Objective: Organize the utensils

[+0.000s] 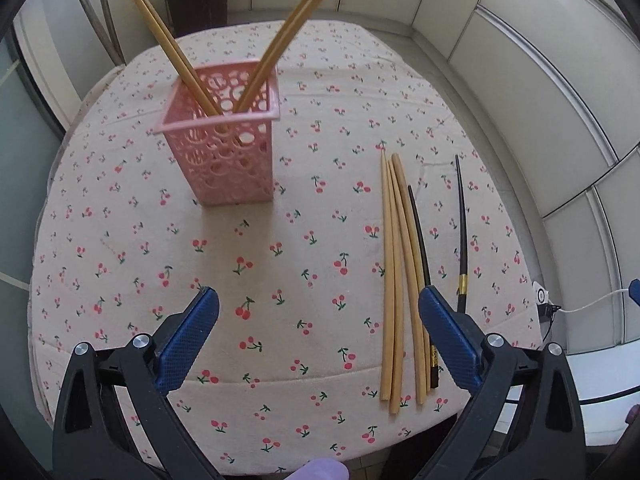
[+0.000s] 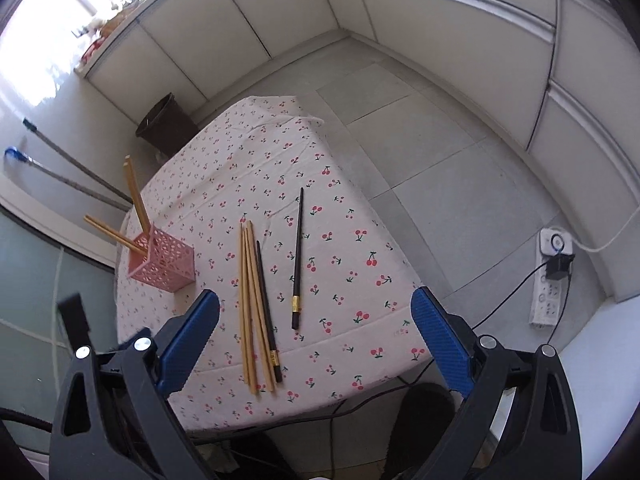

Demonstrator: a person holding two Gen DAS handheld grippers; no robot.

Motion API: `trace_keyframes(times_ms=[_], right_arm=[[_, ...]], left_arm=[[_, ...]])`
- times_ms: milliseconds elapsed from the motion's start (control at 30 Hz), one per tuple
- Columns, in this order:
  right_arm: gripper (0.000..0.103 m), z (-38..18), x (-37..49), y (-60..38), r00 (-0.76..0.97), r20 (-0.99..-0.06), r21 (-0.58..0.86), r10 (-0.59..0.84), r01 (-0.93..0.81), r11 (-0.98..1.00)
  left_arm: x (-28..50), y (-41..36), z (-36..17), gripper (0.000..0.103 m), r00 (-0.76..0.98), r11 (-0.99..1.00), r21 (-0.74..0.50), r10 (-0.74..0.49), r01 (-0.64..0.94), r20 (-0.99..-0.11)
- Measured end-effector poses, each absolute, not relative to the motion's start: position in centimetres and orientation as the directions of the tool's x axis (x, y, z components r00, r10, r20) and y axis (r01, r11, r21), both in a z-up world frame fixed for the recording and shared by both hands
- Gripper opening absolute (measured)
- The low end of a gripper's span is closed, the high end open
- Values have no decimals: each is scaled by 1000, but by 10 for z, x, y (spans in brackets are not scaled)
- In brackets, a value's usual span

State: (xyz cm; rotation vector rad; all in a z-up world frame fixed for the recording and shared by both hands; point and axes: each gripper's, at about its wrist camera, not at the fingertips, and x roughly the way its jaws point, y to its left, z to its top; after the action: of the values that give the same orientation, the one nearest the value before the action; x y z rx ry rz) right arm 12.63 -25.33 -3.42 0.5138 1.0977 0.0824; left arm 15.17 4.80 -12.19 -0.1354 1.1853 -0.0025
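A pink perforated holder (image 1: 230, 136) stands upright on the cherry-print tablecloth (image 1: 280, 248) and holds two pairs of wooden chopsticks (image 1: 172, 46) leaning apart. It also shows in the right wrist view (image 2: 162, 262). Several wooden chopsticks (image 1: 394, 280) lie flat to the right of it, with a black chopstick (image 1: 420, 240) against them and another black one with a gold band (image 1: 462, 236) apart. They also lie in the right wrist view (image 2: 250, 304), (image 2: 297, 258). My left gripper (image 1: 318, 308) is open and empty above the table's near side. My right gripper (image 2: 316, 312) is open and empty, higher above the near edge.
A dark bin (image 2: 164, 124) stands on the floor behind the table. A power strip with a plug and cables (image 2: 550, 276) lies on the floor to the right. Mop handles (image 2: 72, 176) lean at the left wall.
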Motion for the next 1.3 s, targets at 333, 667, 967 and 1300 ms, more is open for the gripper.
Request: trace_keyframes(times_ms=[333,667,967,1300], right_arm=[[94,-38,129,-276,477,-775,569,415,240,787],[94,-39,133,-276,456,-738,633,498,210,745],[94,-39,134,-289,466,-697,689,545,224,689],[94,-45,139,-282,440,-723,665,533,234,709]], left_arm=[[191,-21,-151,91,359,997,-76,-69,-8,-931],[273,-33,-159,44,407,999,-9,5,-35,-913],[294,-18,-170,22,378,992,-16,34,-129,-925],[303,-16,-181,13,345,995,-19,17,-101,-938]])
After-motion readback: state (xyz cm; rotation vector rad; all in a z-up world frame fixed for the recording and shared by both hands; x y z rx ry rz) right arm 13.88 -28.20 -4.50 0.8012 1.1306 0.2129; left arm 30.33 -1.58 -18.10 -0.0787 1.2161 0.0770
